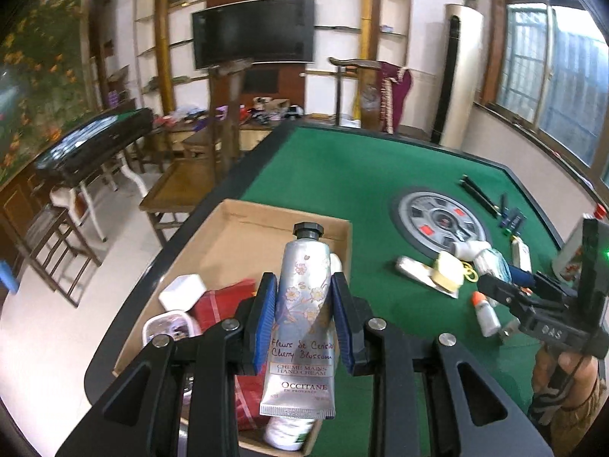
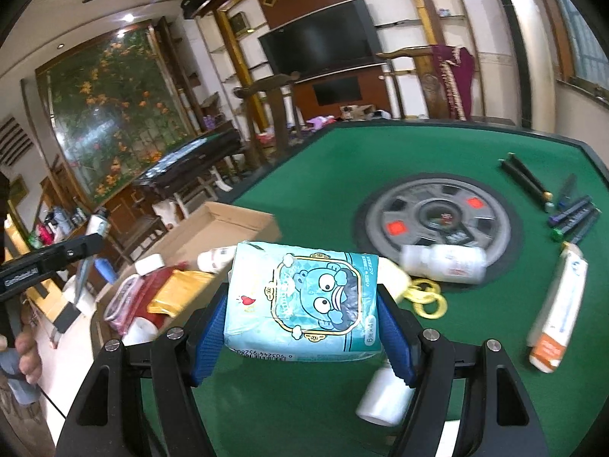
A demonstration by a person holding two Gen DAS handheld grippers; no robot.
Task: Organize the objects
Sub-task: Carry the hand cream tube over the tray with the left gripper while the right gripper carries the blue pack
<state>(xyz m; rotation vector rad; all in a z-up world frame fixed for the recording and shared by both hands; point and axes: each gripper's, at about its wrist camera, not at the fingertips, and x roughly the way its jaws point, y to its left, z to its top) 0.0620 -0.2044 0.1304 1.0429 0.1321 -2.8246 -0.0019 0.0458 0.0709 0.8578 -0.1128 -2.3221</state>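
We see the left hand-held gripper [image 1: 302, 316] clamped across the middle of a silver, blossom-printed hand-cream tube with a black cap [image 1: 302, 304], held cap-forward above the open brown cardboard box [image 1: 243, 213] at the bench's left edge, apparently to join the items already gathered there. The right hand-held gripper [image 2: 304, 320] is clamped on a pale-blue cartoon-printed tissue pack [image 2: 304, 301], lifted over the green felt bench [image 2: 323, 160] near its middle, where unsorted bottles lie scattered.

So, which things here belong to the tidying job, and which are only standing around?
Part of the job:
- hand cream tube in the left gripper
- tissue pack in the right gripper
- cardboard box
- loose bottles and pens on the green table

Only standing around:
- television
- wooden chair
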